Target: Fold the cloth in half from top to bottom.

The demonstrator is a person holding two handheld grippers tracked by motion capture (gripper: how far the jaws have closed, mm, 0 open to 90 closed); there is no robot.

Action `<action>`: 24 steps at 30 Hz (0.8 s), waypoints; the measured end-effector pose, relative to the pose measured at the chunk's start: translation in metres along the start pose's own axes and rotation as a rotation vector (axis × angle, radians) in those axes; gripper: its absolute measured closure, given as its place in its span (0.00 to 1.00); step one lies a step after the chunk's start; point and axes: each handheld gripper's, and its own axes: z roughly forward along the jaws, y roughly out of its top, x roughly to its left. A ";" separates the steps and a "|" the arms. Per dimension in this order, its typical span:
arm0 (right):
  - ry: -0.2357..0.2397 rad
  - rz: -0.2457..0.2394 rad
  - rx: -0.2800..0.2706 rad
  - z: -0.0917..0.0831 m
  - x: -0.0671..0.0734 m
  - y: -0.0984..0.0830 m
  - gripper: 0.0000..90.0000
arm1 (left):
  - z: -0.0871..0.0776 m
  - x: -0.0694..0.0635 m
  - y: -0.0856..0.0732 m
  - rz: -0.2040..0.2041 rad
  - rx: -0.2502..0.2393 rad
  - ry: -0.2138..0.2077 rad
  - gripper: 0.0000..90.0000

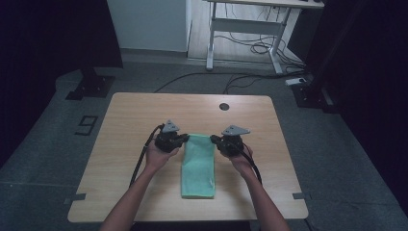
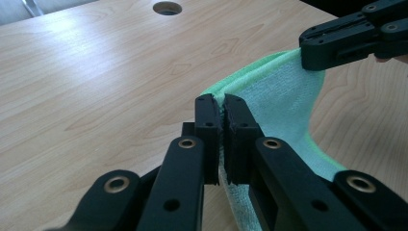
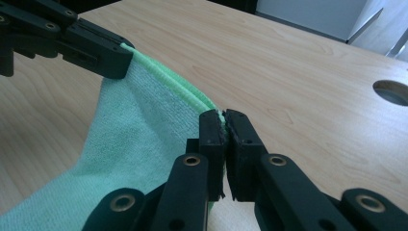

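I have the green cloth (image 1: 197,166) lying folded in a long strip down the middle of the worktop (image 1: 120,144), its near end flat on the wood and its far end lifted between my two hands. The far edge hangs in a shallow sag from corner to corner, with the folded layers showing as a brighter green rim. My left claw (image 2: 221,108) is clamped on the far left corner of the cloth, jaws pressed together with the fabric pinched between the pads. My right claw (image 3: 222,120) is clamped the same way on the far right corner, a thin line of green showing in the seam between its jaws. In the high view the left claw (image 1: 185,139) and the right claw (image 1: 214,140) sit level with each other at either side of the strip. Beyond them a round cable hole (image 1: 224,106) lies near the far edge of the worktop.
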 end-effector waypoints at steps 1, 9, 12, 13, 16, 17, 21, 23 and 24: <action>0.002 -0.001 -0.002 0.000 0.000 -0.001 0.95 | 0.000 0.000 0.000 0.000 0.001 -0.002 0.95; 0.018 -0.010 -0.011 -0.005 0.004 -0.001 0.95 | -0.005 -0.001 -0.003 0.006 -0.005 -0.006 0.95; 0.023 -0.011 -0.019 -0.007 0.007 0.000 0.95 | -0.009 -0.002 -0.004 0.009 -0.006 -0.008 0.95; 0.026 -0.013 -0.020 -0.009 0.008 0.000 0.95 | -0.010 -0.003 -0.004 0.009 -0.007 -0.009 0.95; 0.036 -0.018 -0.026 -0.012 0.012 -0.002 0.95 | -0.015 -0.006 -0.007 0.019 -0.010 -0.011 0.95; 0.039 -0.023 -0.025 -0.013 0.013 -0.002 0.95 | -0.017 -0.007 -0.008 0.027 -0.011 -0.011 0.95; 0.054 -0.033 -0.021 -0.019 0.018 -0.006 0.95 | -0.023 -0.014 -0.014 0.032 -0.010 -0.023 0.95; 0.059 -0.032 -0.013 -0.020 0.020 -0.008 0.95 | -0.025 -0.017 -0.018 0.031 -0.007 -0.031 0.95; 0.059 -0.036 -0.012 -0.021 0.020 -0.009 0.95 | -0.025 -0.019 -0.020 0.031 -0.004 -0.033 0.95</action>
